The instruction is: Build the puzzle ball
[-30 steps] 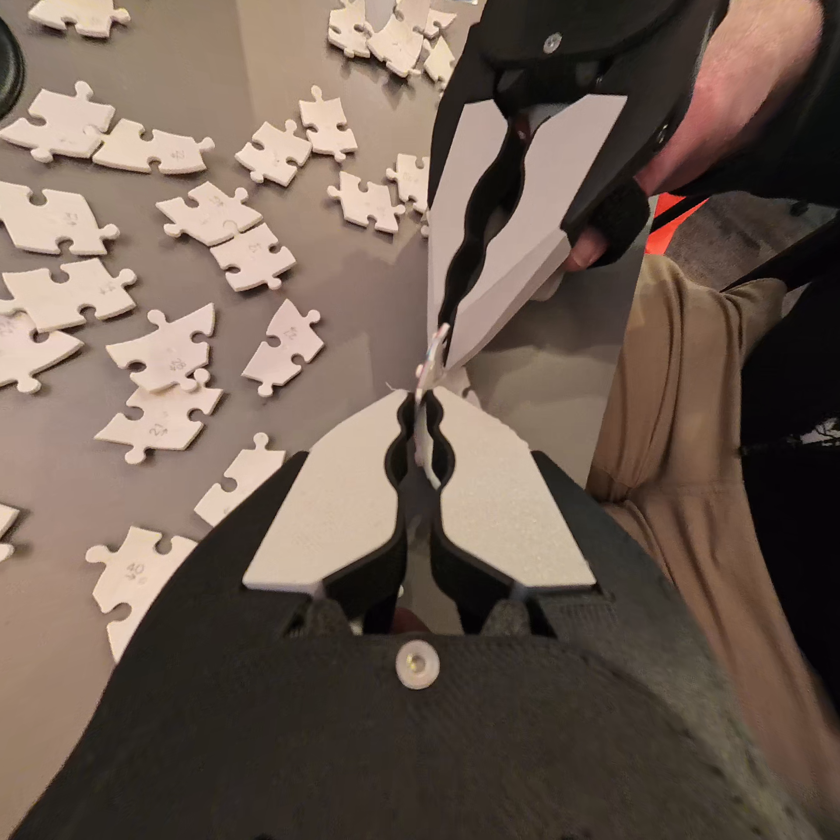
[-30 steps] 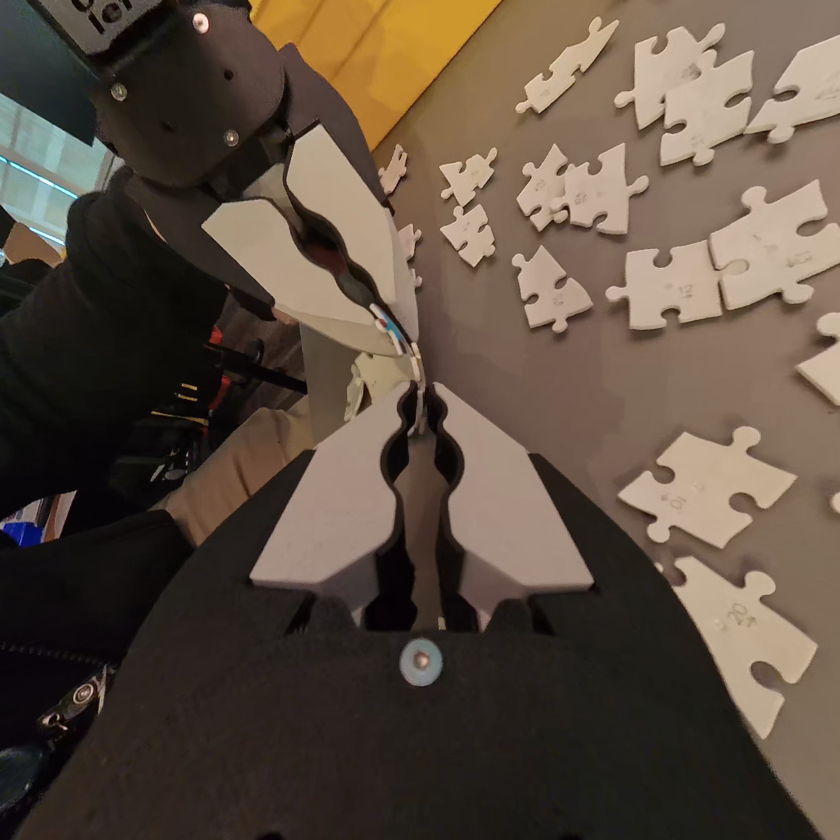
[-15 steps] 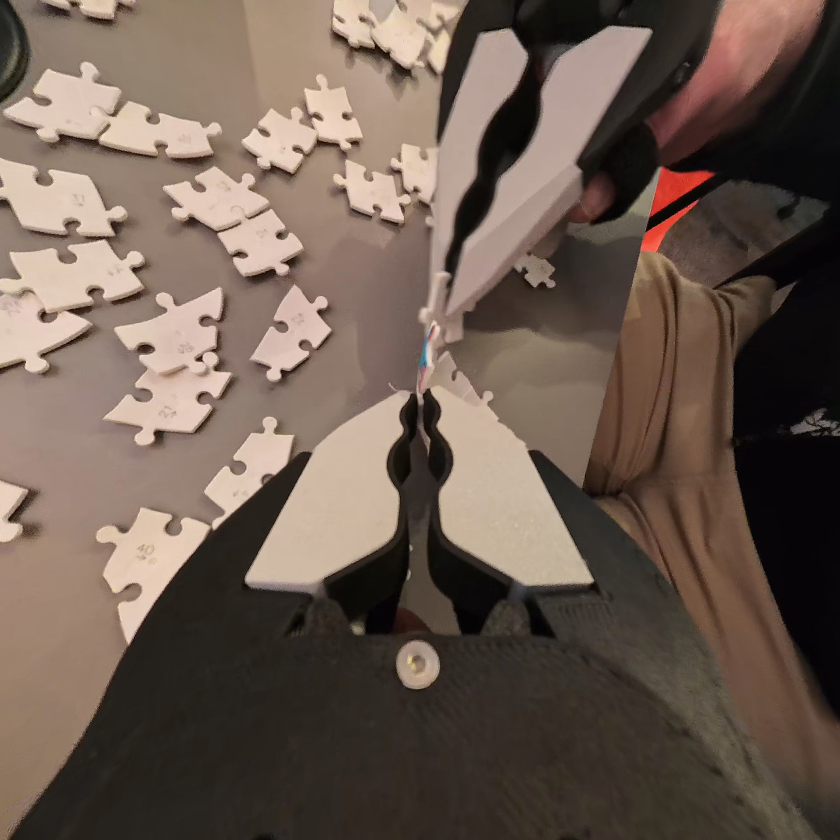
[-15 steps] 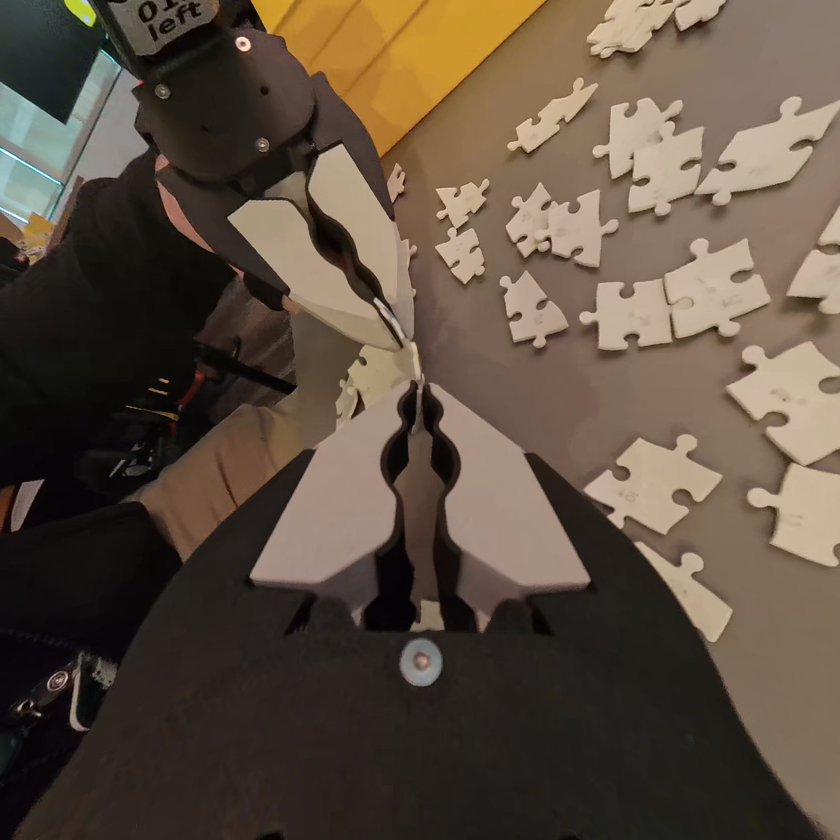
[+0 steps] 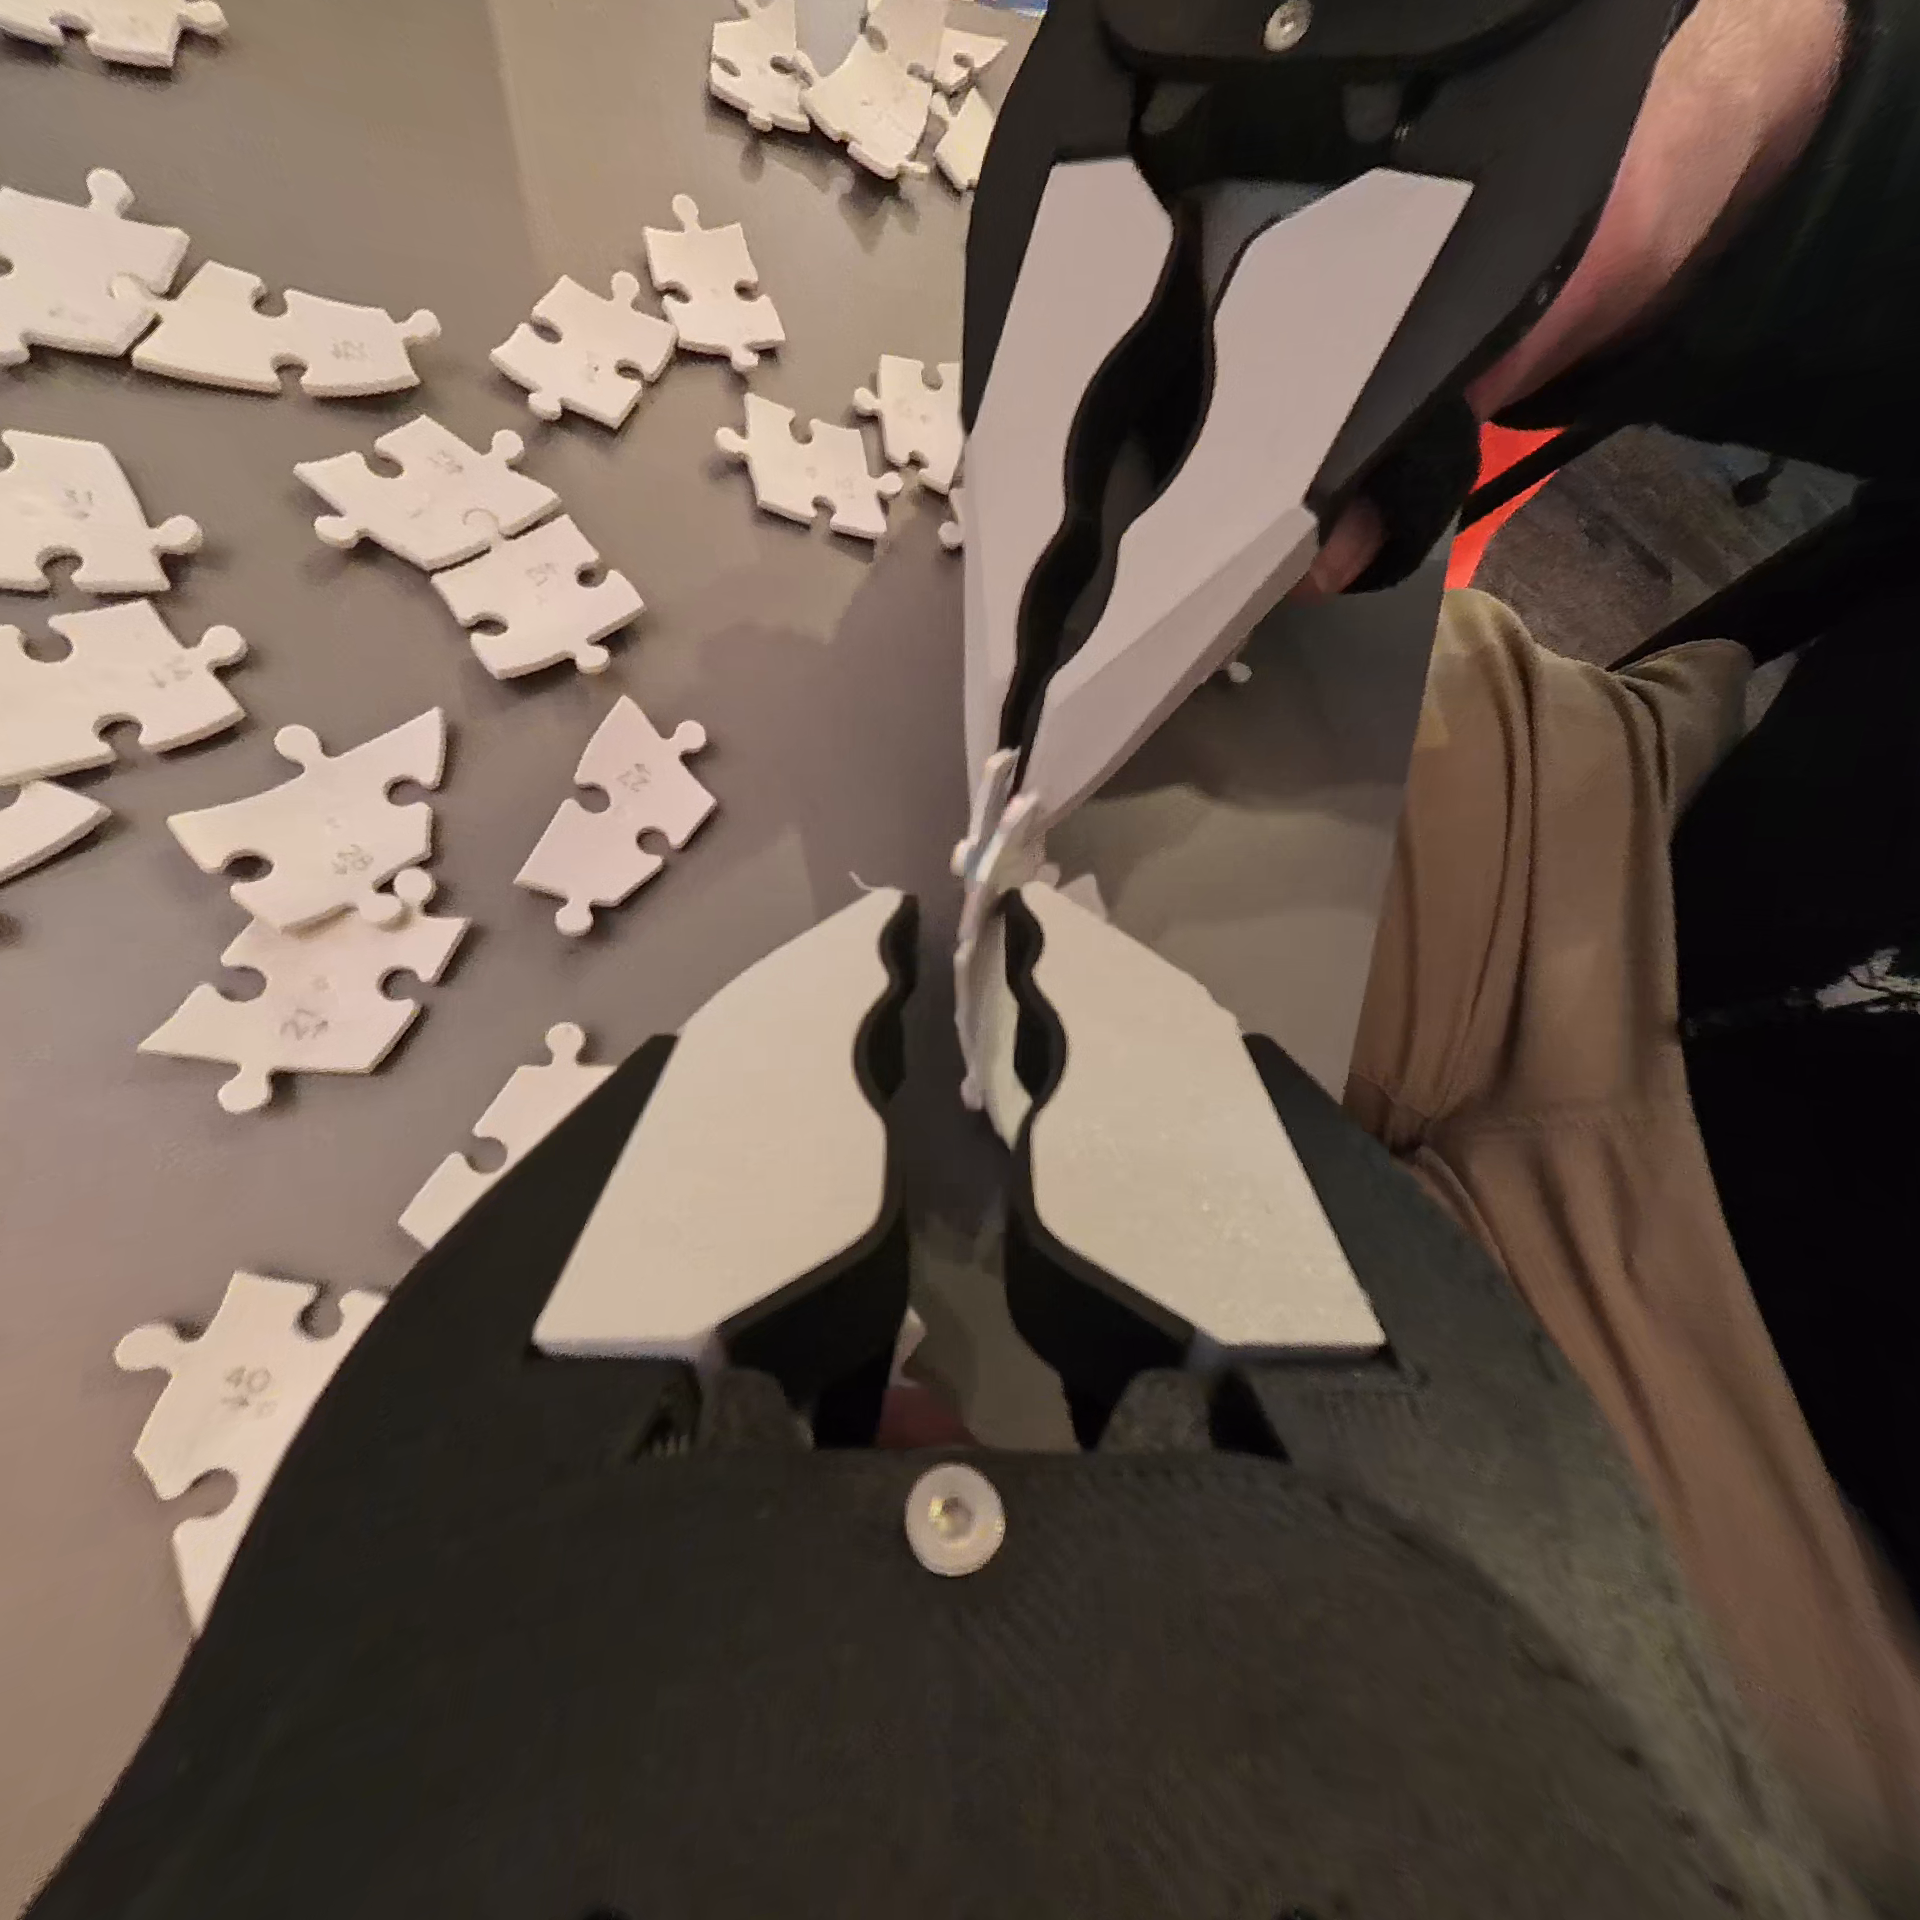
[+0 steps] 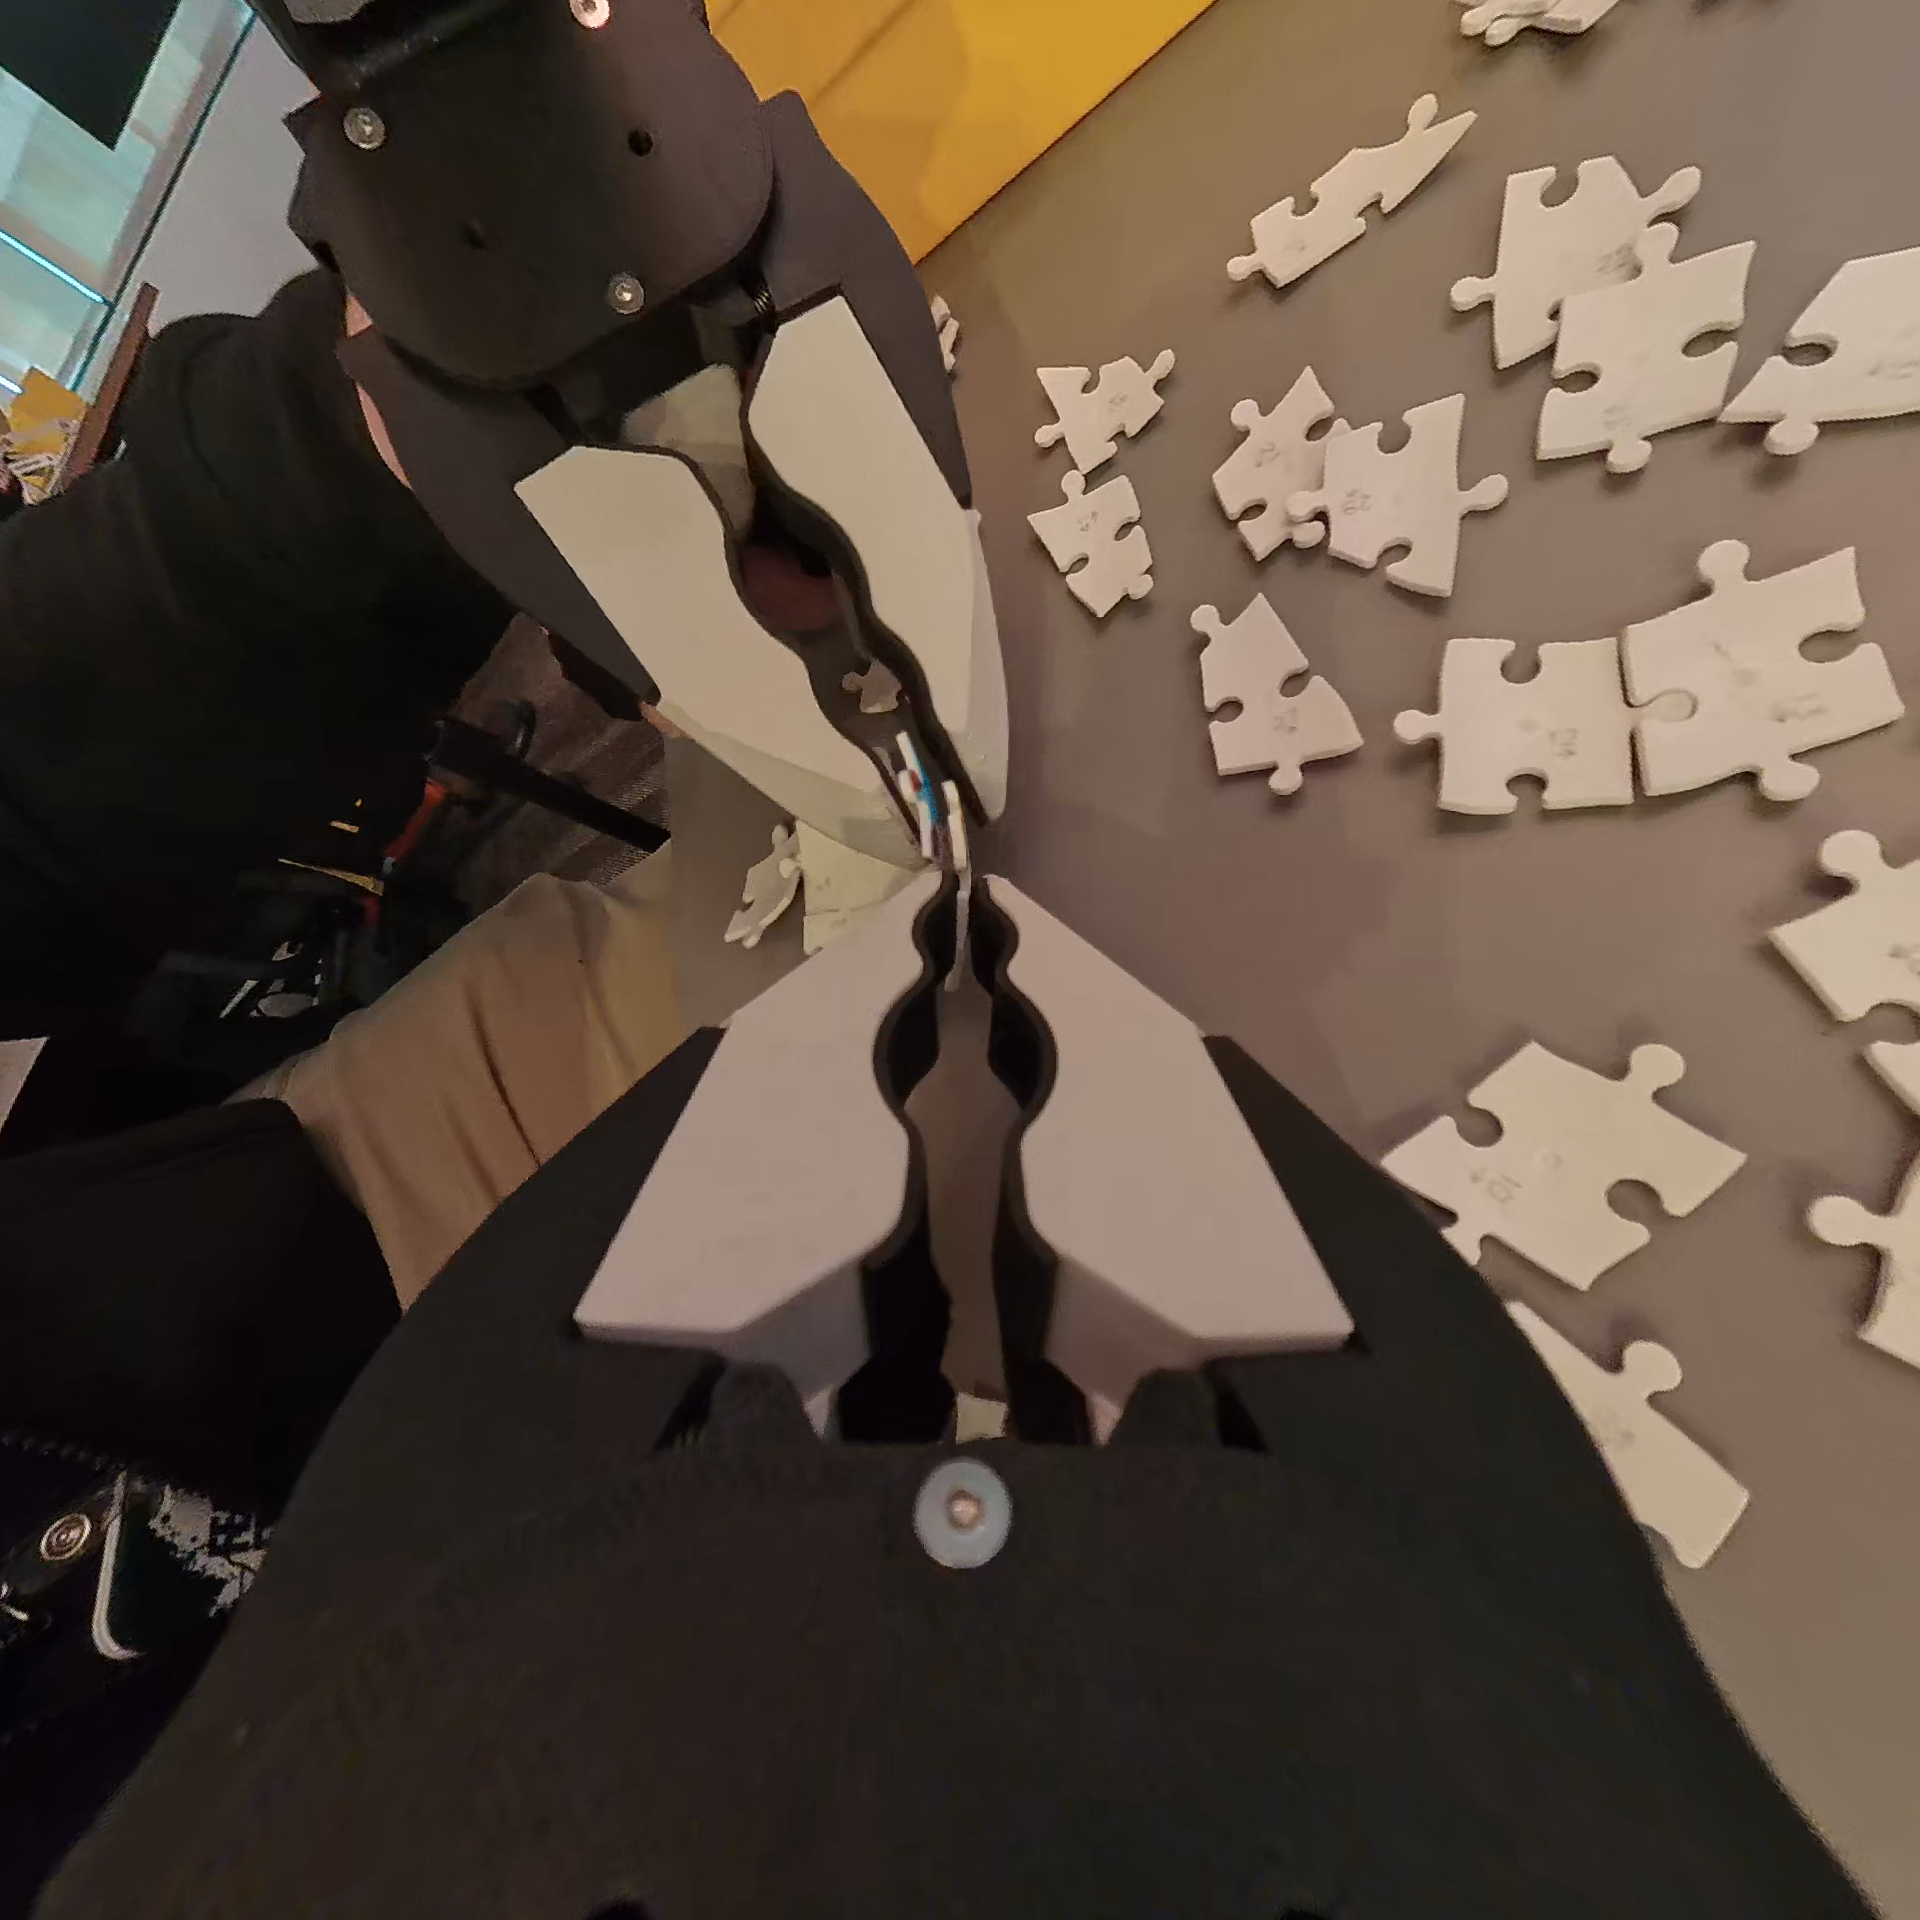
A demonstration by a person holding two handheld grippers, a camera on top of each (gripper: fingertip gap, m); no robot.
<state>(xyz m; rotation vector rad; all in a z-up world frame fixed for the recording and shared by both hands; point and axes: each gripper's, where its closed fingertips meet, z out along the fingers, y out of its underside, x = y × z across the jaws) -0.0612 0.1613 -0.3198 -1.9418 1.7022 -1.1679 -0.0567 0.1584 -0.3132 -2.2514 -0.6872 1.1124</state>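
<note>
Two puzzle pieces meet edge to edge in the air over the grey table's near edge. In the left wrist view one white piece stands edge-on between my left gripper's jaws, which are slightly parted; a dark gap shows beside the piece. My right gripper comes down from above, shut on the other piece. In the right wrist view my right gripper pinches its piece, and the left gripper faces it with a colour-printed piece at its tips.
Many loose white puzzle pieces lie face down over the grey table, some joined in pairs. A person's tan trouser leg is beyond the table edge. A yellow panel stands behind the table.
The right gripper dropped back toward the left one, so the two pieces touch again. The left gripper's jaws have parted a little from the tight pinch seen earlier.
</note>
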